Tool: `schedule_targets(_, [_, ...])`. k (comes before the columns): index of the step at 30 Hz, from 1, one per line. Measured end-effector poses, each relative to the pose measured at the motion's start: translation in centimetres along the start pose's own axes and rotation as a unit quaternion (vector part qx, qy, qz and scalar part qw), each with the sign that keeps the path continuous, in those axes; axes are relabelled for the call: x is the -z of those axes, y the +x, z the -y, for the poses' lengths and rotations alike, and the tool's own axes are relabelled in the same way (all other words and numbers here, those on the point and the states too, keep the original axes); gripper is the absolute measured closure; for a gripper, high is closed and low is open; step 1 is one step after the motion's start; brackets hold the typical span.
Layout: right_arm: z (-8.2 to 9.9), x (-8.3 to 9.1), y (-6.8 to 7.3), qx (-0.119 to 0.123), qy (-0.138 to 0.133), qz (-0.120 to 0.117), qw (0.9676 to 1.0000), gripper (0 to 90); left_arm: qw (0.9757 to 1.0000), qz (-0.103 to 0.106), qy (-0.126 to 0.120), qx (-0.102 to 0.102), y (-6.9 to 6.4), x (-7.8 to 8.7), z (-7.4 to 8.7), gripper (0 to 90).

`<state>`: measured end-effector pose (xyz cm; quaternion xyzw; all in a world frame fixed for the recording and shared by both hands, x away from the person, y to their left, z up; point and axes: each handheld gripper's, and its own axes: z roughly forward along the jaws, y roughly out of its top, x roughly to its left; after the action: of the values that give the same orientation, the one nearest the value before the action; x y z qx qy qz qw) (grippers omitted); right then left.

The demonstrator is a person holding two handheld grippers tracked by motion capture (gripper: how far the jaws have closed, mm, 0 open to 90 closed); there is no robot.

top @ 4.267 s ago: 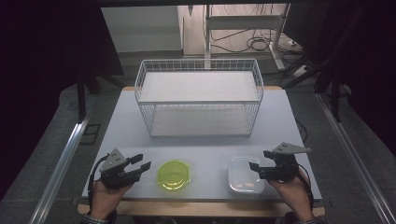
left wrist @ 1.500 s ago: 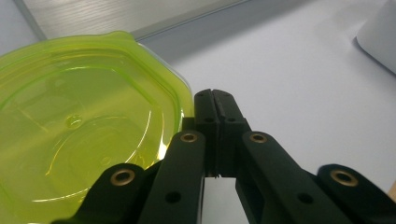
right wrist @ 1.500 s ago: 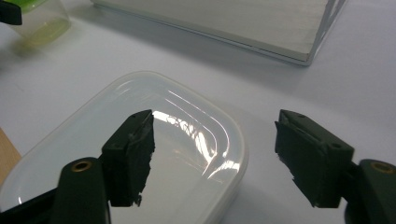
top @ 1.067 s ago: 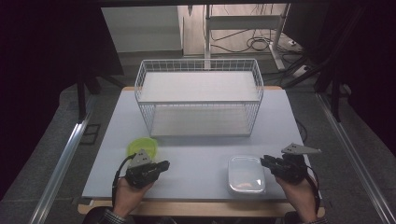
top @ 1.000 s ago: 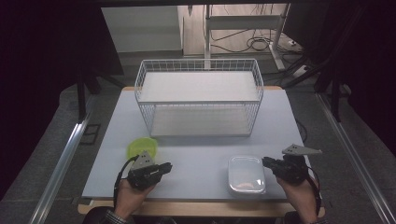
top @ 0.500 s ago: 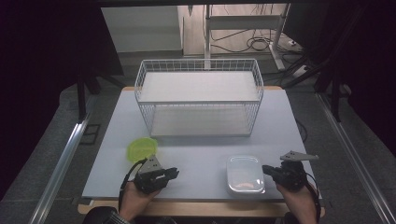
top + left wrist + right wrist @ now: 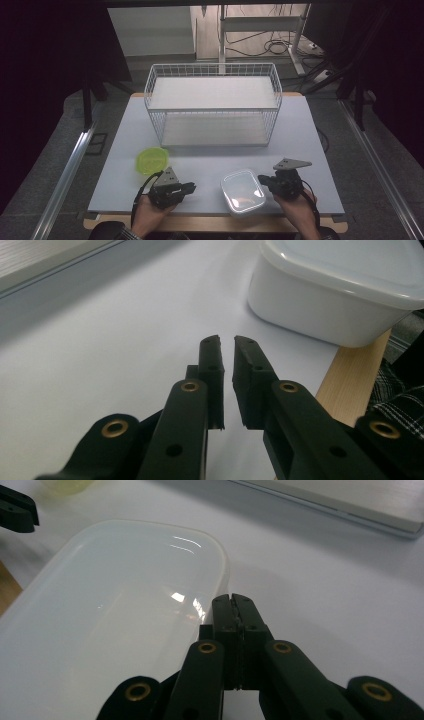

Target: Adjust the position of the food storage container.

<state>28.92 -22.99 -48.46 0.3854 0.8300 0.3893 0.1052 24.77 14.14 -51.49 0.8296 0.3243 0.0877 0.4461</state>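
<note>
- High view: right gripper at the box's right rim, jaws pressed together, nothing between them. Left gripper low over the table, pointed toward the box, well short of it. Box near the table's front edge, lid on. Green lid just behind the left gripper. Wire basket further back.
- Left gripper view: jaws almost together, a thin slit left, empty. Box ahead and to the right, apart from the tips, at the table's wooden edge.
- Right gripper view: jaws fully together, tips at the rim of the box; touching or just above, cannot tell. Green lid far back.
</note>
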Motion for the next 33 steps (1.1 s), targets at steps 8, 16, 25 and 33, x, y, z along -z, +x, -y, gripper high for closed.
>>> schedule_targets(8, [1.3, 2.5, 0.2, -0.005, -0.011, 0.009, 0.9999, 89.4, 1.0, 0.002, 0.001, 0.0, 0.0, 0.0, 0.0, 83.3])
schedule_targets(16, [3.3, 4.4, 2.0, 0.0, 0.005, 0.011, 0.9999, 89.4, 1.0, -0.001, 0.001, 0.002, 0.1, 0.2, 0.1, 83.4])
schedule_targets(25, [5.6, 5.0, 3.7, -0.023, 0.032, -0.038, 0.9985, 89.3, 0.9999, -0.009, 0.006, 0.003, 0.3, 0.1, 0.1, 85.3])
schedule_targets(33, [4.4, 4.2, 3.5, -0.019, 0.029, -0.049, 0.9982, 89.3, 1.0, -0.004, 0.007, 0.004, 0.4, -0.3, -0.1, 85.4])
